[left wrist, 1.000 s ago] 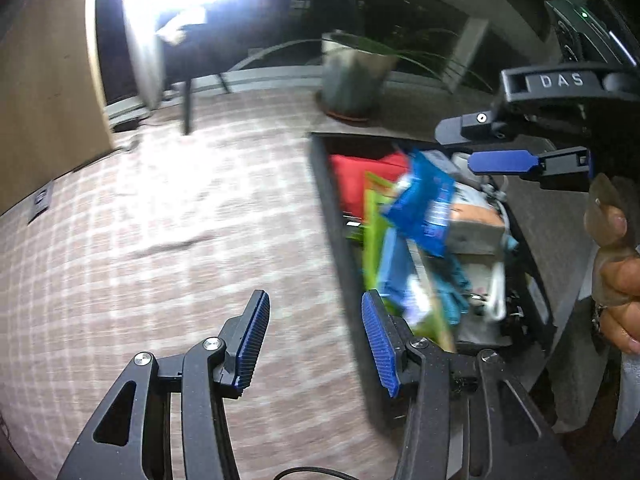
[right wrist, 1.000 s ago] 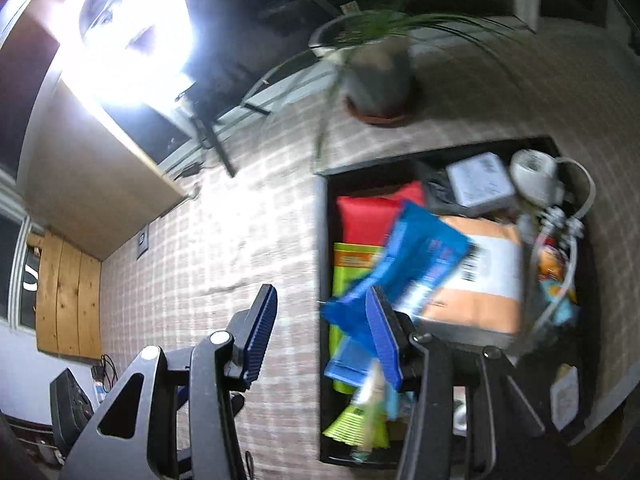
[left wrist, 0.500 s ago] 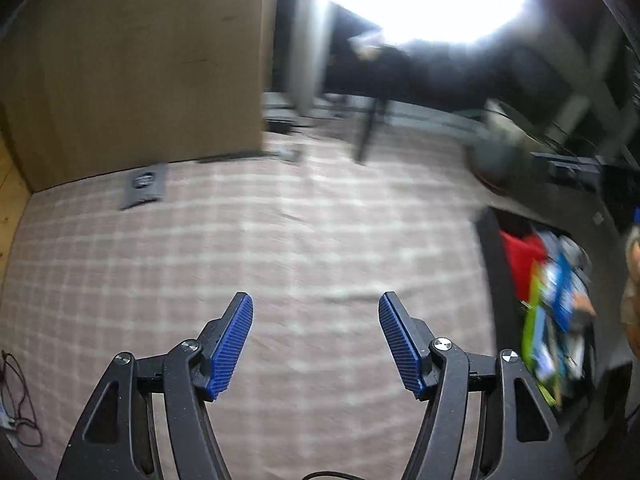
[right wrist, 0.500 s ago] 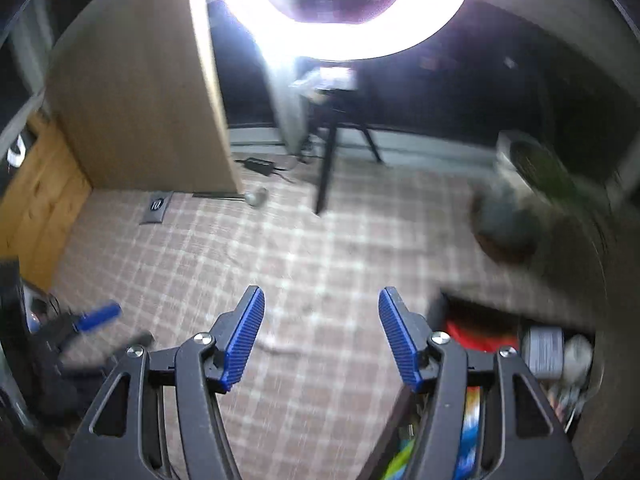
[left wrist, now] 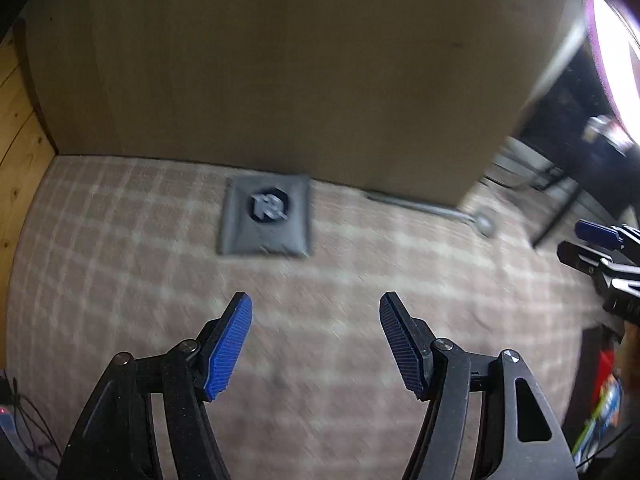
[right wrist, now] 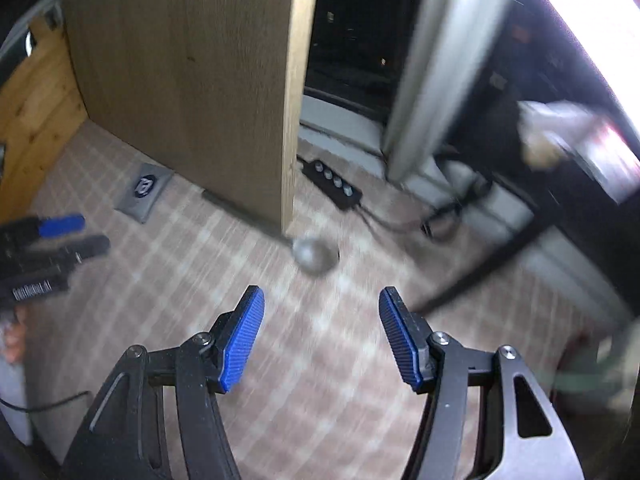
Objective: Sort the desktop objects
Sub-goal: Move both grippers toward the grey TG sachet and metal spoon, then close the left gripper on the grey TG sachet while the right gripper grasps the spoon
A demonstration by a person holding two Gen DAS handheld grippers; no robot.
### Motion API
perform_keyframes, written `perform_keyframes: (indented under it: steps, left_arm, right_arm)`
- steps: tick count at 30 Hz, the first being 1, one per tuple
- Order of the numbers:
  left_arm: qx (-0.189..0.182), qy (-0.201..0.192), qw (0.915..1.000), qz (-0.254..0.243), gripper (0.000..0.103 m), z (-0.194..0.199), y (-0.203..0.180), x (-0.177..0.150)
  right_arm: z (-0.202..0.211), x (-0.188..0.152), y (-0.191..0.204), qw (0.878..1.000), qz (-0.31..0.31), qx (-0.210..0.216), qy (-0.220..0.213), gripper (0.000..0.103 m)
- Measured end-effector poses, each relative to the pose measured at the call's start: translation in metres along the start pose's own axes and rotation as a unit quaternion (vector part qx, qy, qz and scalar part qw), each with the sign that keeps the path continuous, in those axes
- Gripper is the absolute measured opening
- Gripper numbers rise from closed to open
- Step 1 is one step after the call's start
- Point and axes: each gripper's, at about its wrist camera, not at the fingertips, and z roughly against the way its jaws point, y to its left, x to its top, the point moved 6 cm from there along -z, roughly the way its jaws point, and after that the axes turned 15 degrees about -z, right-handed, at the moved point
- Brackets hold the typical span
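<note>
My left gripper (left wrist: 316, 344) is open and empty above the checked tablecloth (left wrist: 120, 280). A grey square pad (left wrist: 266, 216) with a dark round logo lies ahead of it by the wooden panel (left wrist: 280, 60). My right gripper (right wrist: 322, 340) is open and empty above the cloth. A grey metal ladle bowl (right wrist: 316, 256) lies ahead of it at the panel's edge. The right gripper shows at the right edge of the left wrist view (left wrist: 600, 248). The left gripper shows at the left edge of the right wrist view (right wrist: 60, 240). A sliver of the black tray's coloured packets (left wrist: 604, 408) shows at the lower right.
A wooden panel (right wrist: 192, 72) stands upright on the table's far side. A black power strip (right wrist: 332, 184) with a cable lies behind it. A black tripod leg (right wrist: 480, 264) slants across the right. A bright ring light (left wrist: 616, 40) glares at the upper right. Both views are motion-blurred.
Both grippers have swung left, away from the black tray of packets, which has almost left view. The grey pad and ladle now lie ahead. Both grippers stay open and empty.
</note>
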Motion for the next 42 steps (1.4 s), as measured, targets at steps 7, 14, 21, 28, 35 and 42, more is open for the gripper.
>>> perform_keyframes:
  steps: [7, 14, 21, 28, 35, 42]
  left_arm:
    - [0.018, 0.018, 0.9996, 0.015, 0.073, -0.042, 0.037, 0.028]
    - [0.022, 0.022, 0.9995, -0.007, 0.076, -0.065, 0.035, 0.037]
    - [0.042, 0.036, 0.9985, -0.007, 0.076, -0.081, 0.038, 0.035]
    - [0.029, 0.038, 0.9989, -0.006, 0.081, -0.089, 0.036, 0.031]
    - [0.039, 0.030, 0.9986, -0.021, 0.076, -0.089, 0.029, 0.025]
    - [0.032, 0.018, 0.9989, -0.029, 0.057, -0.081, 0.016, 0.015]
  right_arm:
    - [-0.047, 0.026, 0.009, 0.999, 0.013, 0.036, 0.021, 0.059]
    - [-0.066, 0.033, 0.017, 0.998, 0.036, 0.054, 0.024, 0.059]
    - [-0.081, 0.035, 0.022, 0.997, 0.038, 0.052, 0.036, 0.059]
    - [-0.092, 0.026, 0.021, 0.993, 0.009, 0.080, 0.090, 0.059]
    - [-0.091, 0.008, 0.018, 0.995, 0.005, 0.050, 0.088, 0.051]
    - [-0.083, -0.009, 0.026, 0.994, 0.013, 0.037, 0.101, 0.036]
